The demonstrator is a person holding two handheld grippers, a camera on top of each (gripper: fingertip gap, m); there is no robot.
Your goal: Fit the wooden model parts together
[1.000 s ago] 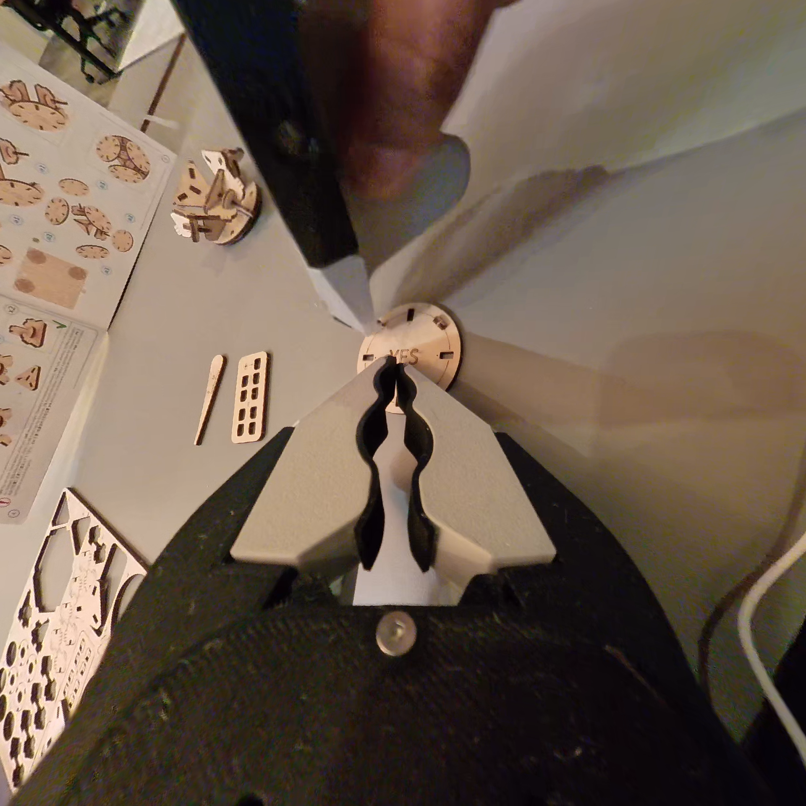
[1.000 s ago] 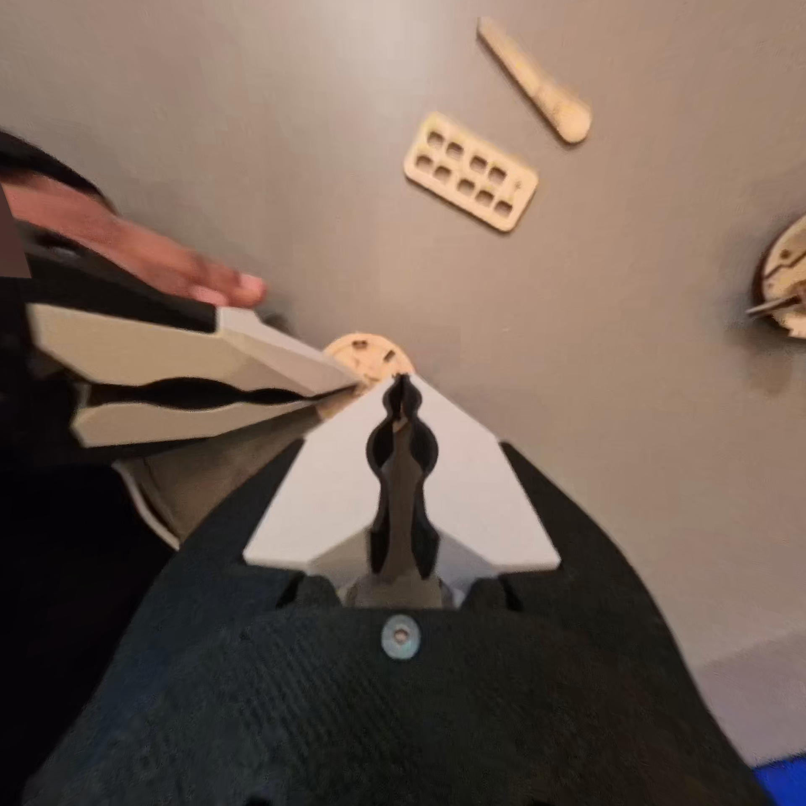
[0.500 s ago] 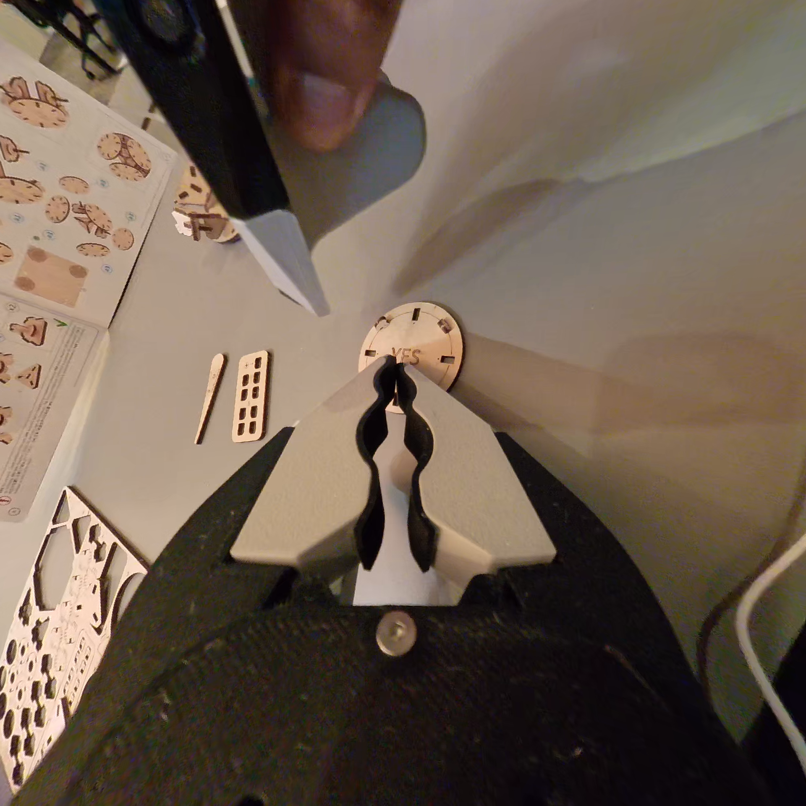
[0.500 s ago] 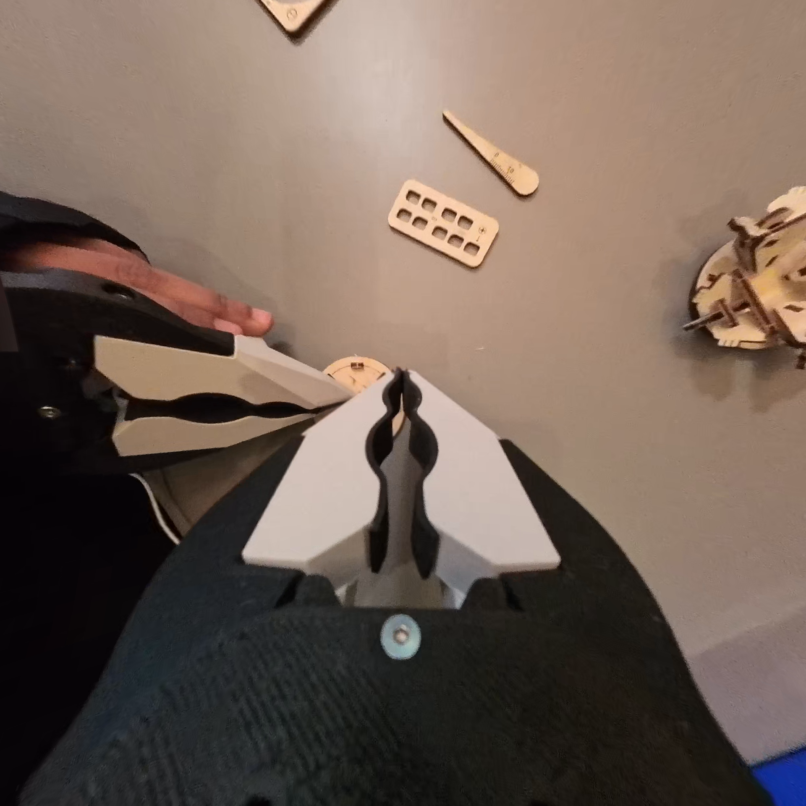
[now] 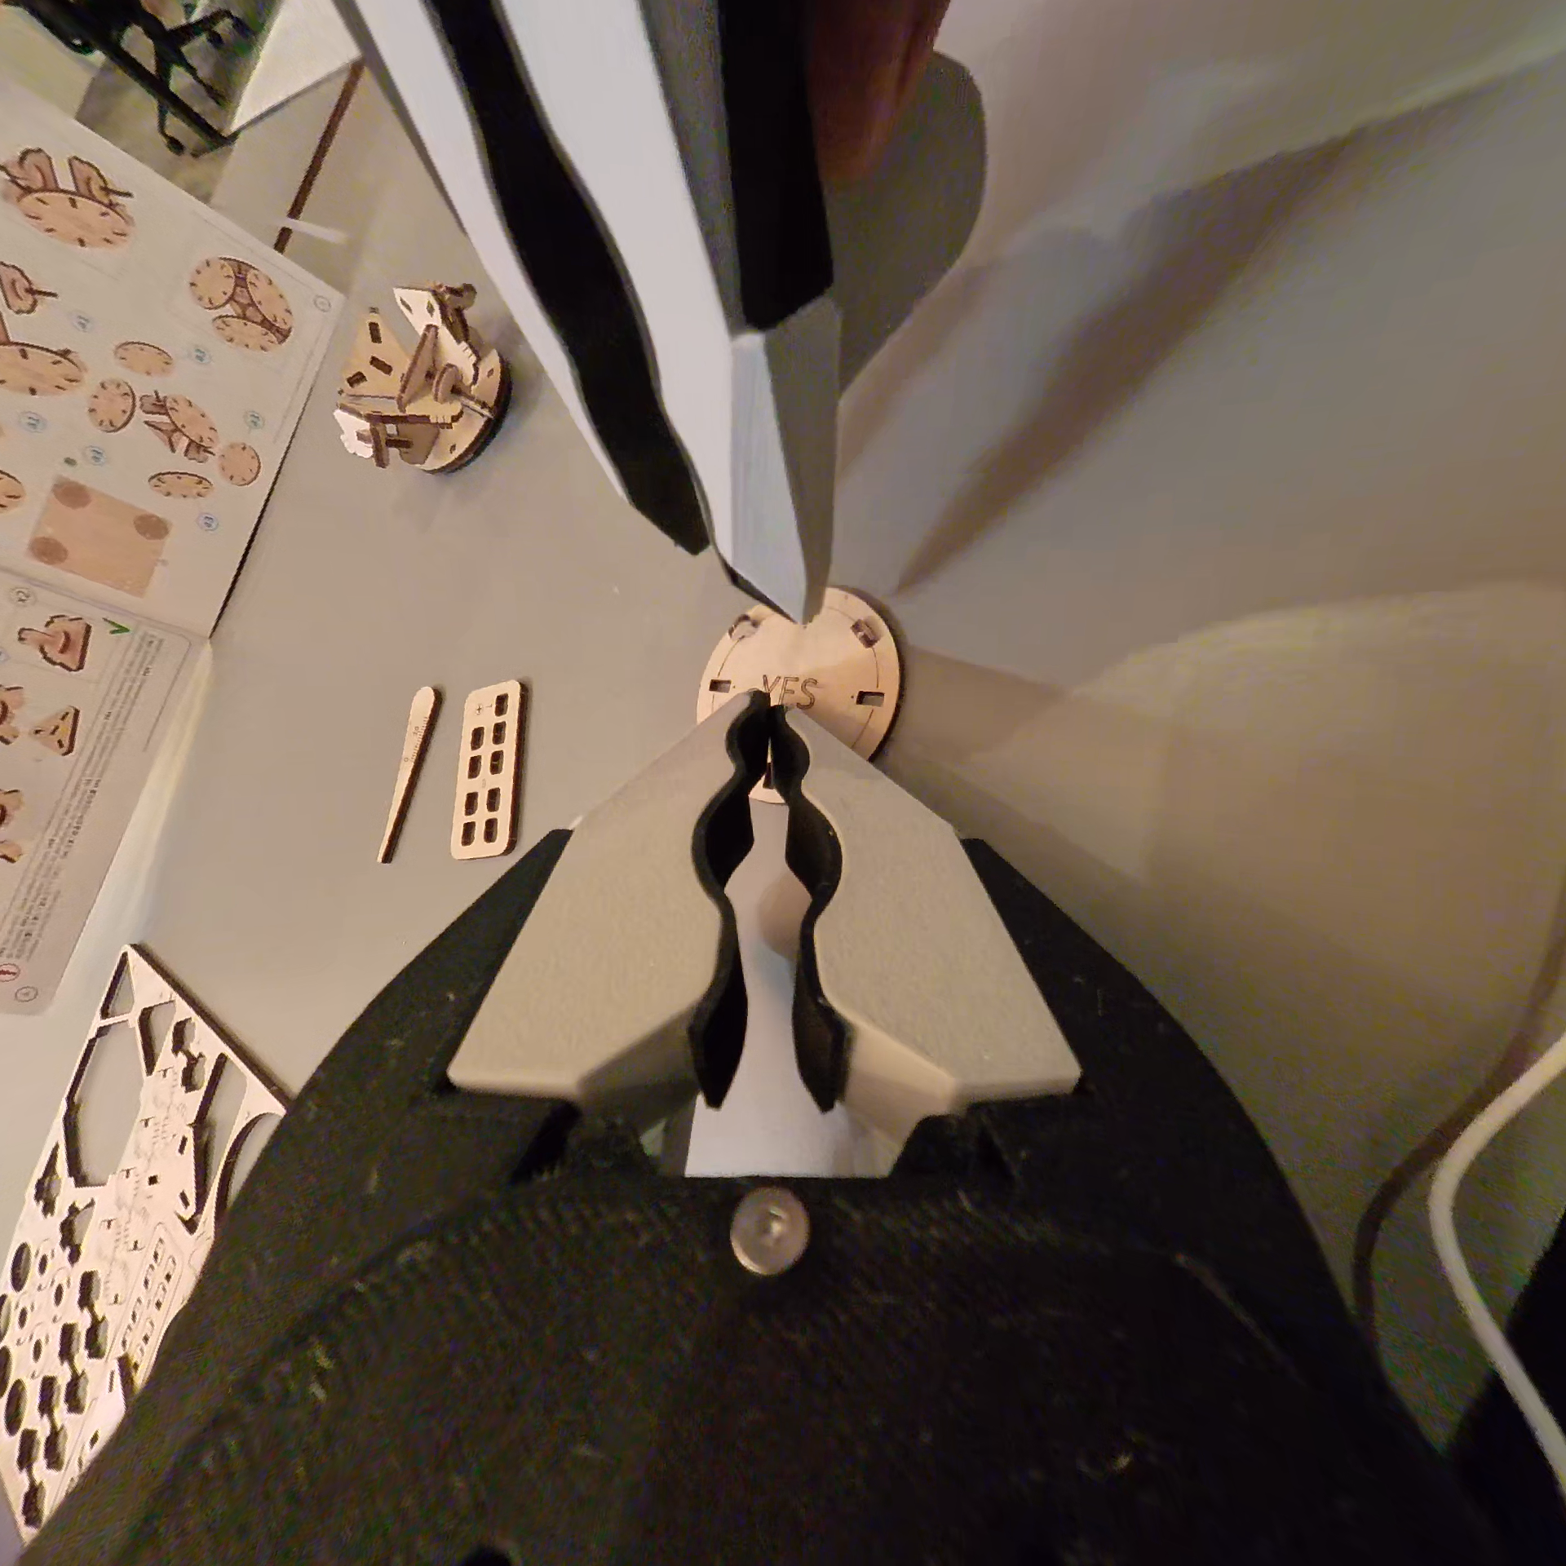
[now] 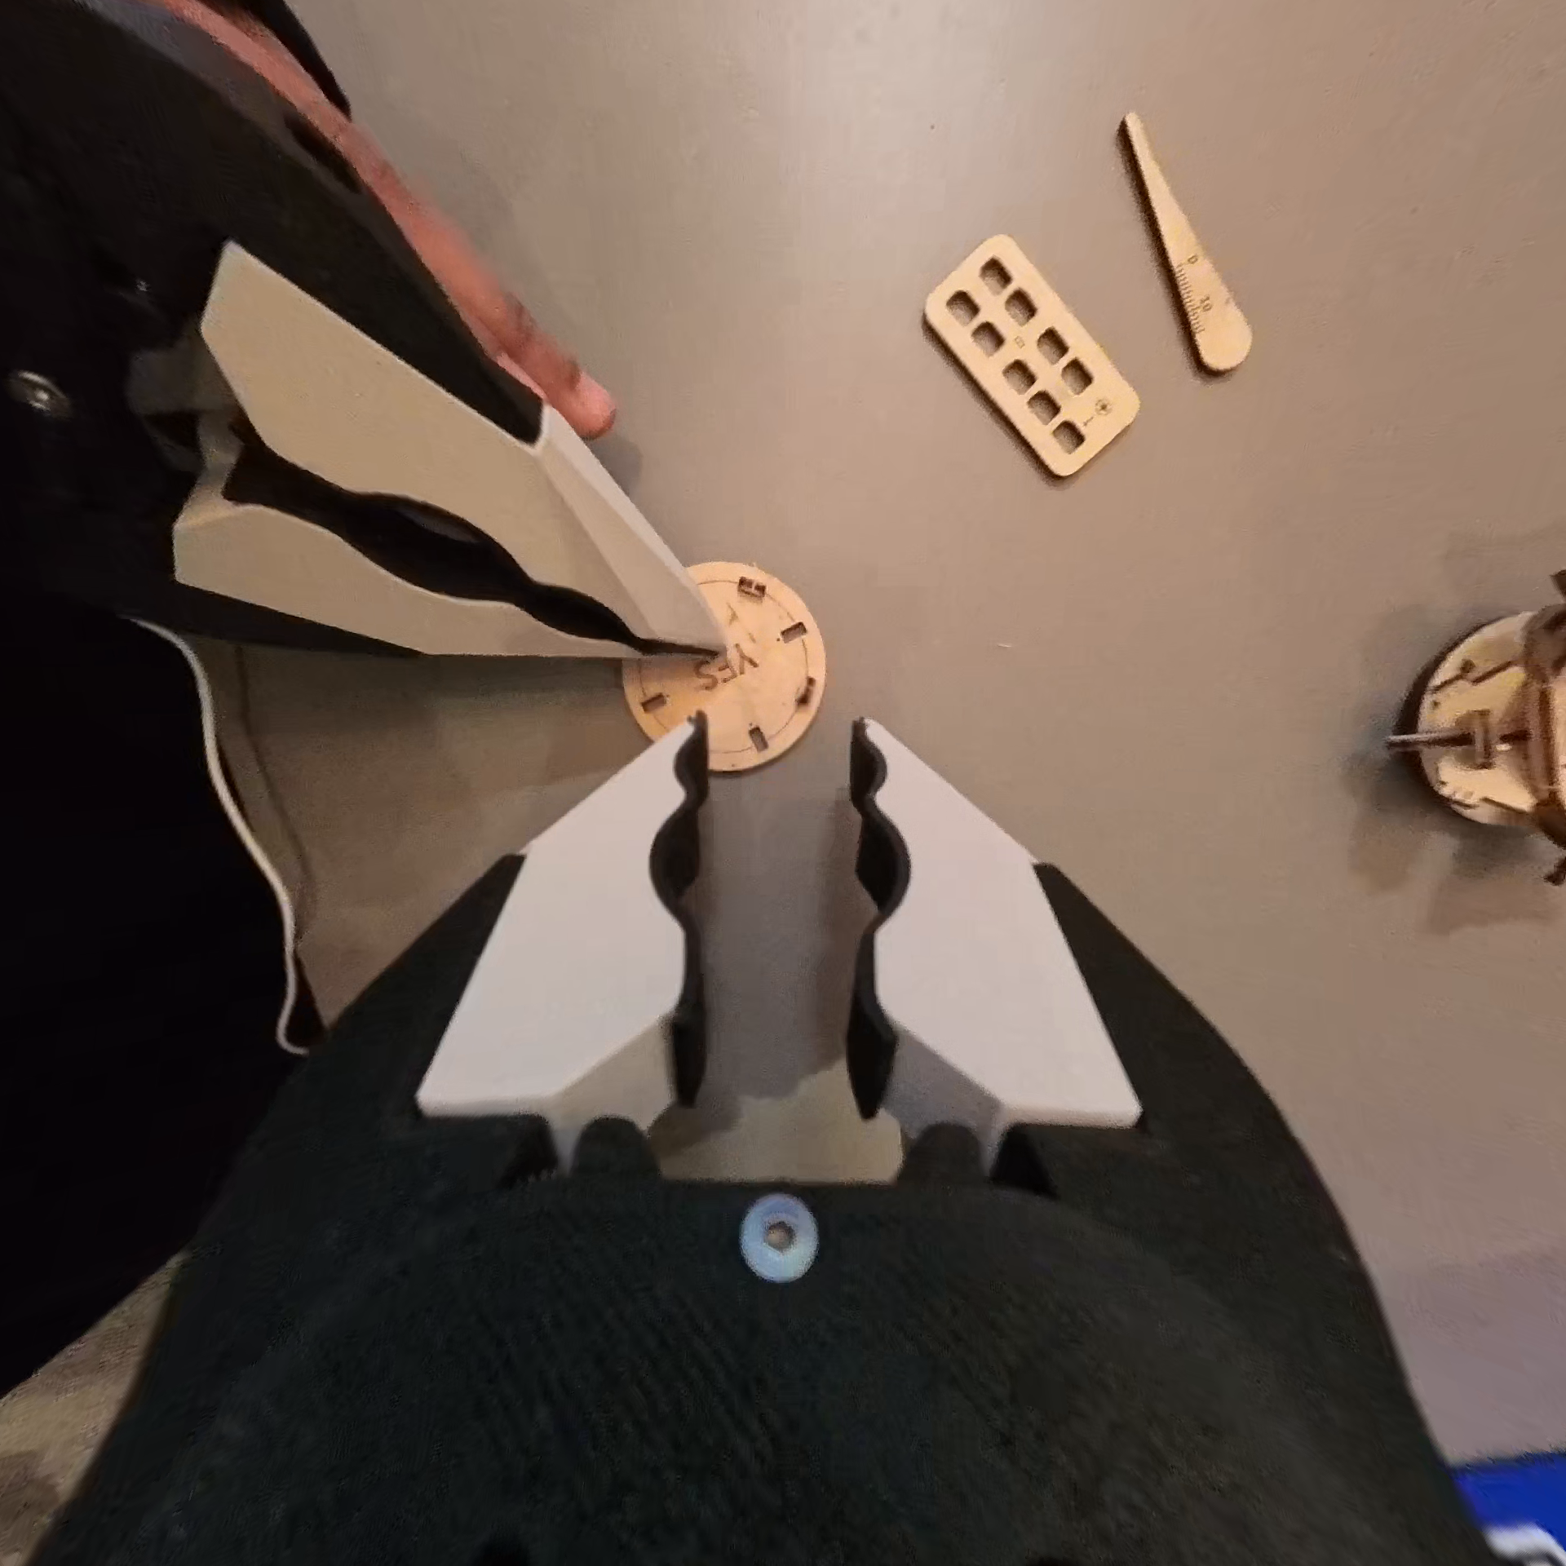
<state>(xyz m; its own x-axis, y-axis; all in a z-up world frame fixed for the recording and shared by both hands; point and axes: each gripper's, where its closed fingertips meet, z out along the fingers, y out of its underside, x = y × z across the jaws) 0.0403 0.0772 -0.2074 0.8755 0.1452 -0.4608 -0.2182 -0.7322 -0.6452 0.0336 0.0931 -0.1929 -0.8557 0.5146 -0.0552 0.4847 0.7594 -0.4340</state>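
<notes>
A round wooden disc (image 5: 835,669) with small slots lies flat on the grey table (image 5: 525,610). My left gripper (image 5: 767,703) is shut, with its closed tips resting on the disc's face and nothing between the pads. In the right wrist view the left gripper (image 6: 703,652) comes in from the left onto the disc (image 6: 763,686). My right gripper (image 6: 775,729) is open and empty. Its left fingertip (image 6: 691,737) is over the disc's near edge, and its right fingertip is beside the disc. In the left wrist view the right gripper (image 5: 754,576) reaches down at the disc's far edge.
A slotted wooden plate (image 6: 1030,352) and a tapered wooden stick (image 6: 1186,246) lie nearby. A partly built wooden model (image 5: 419,398) stands farther off. An instruction sheet (image 5: 127,381) and a punched wooden sheet (image 5: 102,1186) lie at the left. A white cable (image 5: 1457,1229) runs at the right.
My right gripper was shut and lifted away, then came back down to the disc's edge and opened. My left gripper stayed shut on the disc's face.
</notes>
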